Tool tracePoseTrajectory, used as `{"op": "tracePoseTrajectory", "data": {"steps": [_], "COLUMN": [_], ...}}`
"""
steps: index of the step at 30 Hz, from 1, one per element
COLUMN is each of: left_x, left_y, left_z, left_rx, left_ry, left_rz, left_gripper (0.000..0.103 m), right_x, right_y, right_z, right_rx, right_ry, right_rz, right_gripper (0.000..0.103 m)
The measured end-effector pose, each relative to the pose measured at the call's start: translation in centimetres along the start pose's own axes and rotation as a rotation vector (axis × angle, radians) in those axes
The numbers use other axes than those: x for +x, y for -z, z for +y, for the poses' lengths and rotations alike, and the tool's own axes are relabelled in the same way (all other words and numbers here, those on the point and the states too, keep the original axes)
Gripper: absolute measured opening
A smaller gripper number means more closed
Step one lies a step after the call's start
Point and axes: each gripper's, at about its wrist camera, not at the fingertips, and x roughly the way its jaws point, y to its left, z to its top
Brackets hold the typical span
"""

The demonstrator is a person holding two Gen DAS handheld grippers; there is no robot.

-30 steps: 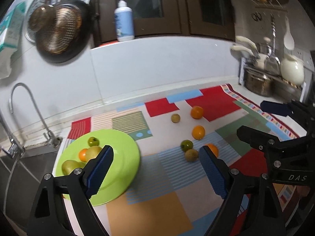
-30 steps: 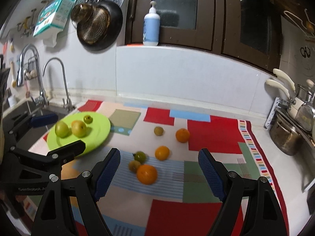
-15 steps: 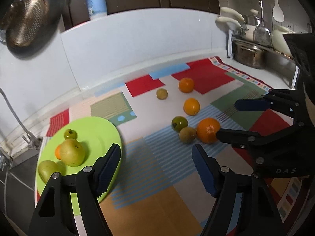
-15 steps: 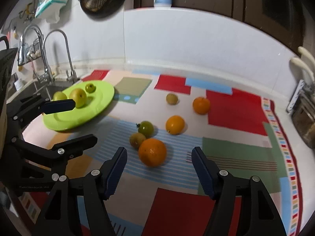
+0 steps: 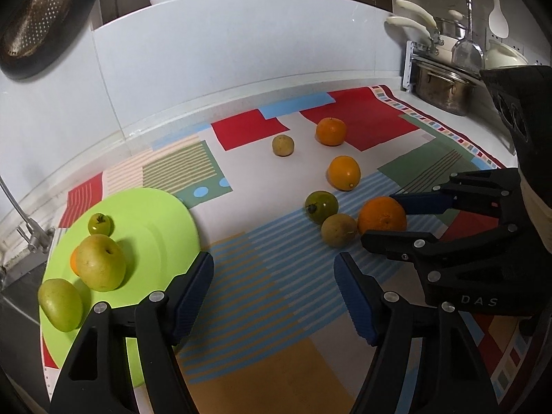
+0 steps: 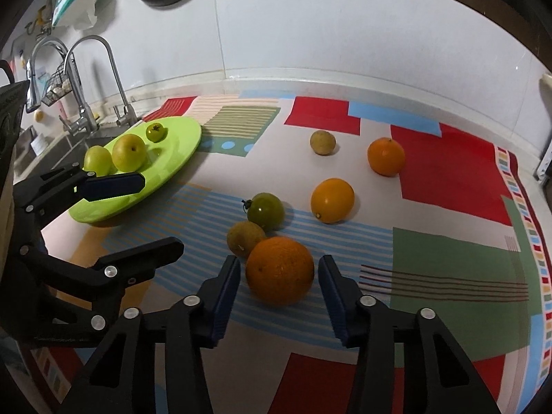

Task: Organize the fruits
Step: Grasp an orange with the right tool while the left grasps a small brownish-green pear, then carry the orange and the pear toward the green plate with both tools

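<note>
Since a second ago both grippers have dropped closer to the mat [image 6: 448,186], and the right gripper [image 6: 278,284] has narrowed from a wide spread to just bracketing the big orange [image 6: 280,269]. Its jaws are closing with that dimpled, round orange between them; a thin gap is showing at each ribbed blue pad, so they are not pressing yet. The left gripper [image 5: 274,291] is hovering beside the plate [image 5: 162,227] with its jaws apart and only striped cloth between them. The big orange is sitting on the blue-striped patch, touching a dull brownish-green fruit [image 6: 244,238], with a glossy green tomato [image 6: 266,209] just behind. Farther back a smooth oval orange fruit [image 6: 332,200], a stemmed tangerine [image 6: 385,156] and a matte yellowish fruit [image 6: 322,142] are lying well apart on the patchwork mat. The shiny lime plate is holding two pear-like green fruits, a small green tomato and, in the left view, a half-hidden orange one. A steel pot [image 5: 440,86] is standing at the counter's far right.
</note>
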Motion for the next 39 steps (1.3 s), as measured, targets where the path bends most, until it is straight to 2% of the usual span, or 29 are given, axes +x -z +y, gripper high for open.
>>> {"op": "tracePoseTrajectory", "data": {"steps": [4, 10, 16, 24, 31, 39], "left_x": [0.2, 0.9, 2.5, 4.4, 3.8, 0.9], "left_y": [-0.4, -1.4, -2.6, -2.5, -2.5, -3.0], "left_z": [-0.4, -1.5, -2.5, -3.2, -3.3, -2.6], "left_rx": [-0.016, -0.050, -0.088, -0.113, -0.108, -0.132], "left_ry": [0.014, 0.059, 0.092, 0.126, 0.136, 0.095], "left_rz": [-0.005, -0.006, 0.012, 0.084, 0.077, 0.016], "left_gripper": [0.072, 0.071, 0.060, 0.030, 0.029, 0.029], "right_x": [-0.2, -1.6, -2.2, -2.5, -2.5, -3.4], "right_y": [0.1, 0.2, 0.7, 1.2, 1.2, 0.8], "right_z": [-0.6, -2.4, -4.6, -5.7, -5.3, -4.3], "right_rx": [0.027, 0.096, 0.167, 0.197, 0.196, 0.175], "right_ry": [-0.012, 0.033, 0.075, 0.096, 0.078, 0.061], "right_rz": [0.000, -0.032, -0.033, -0.041, -0.042, -0.063], "right_gripper": [0.042, 0.042, 0.042, 0.042, 0.042, 0.042]}}
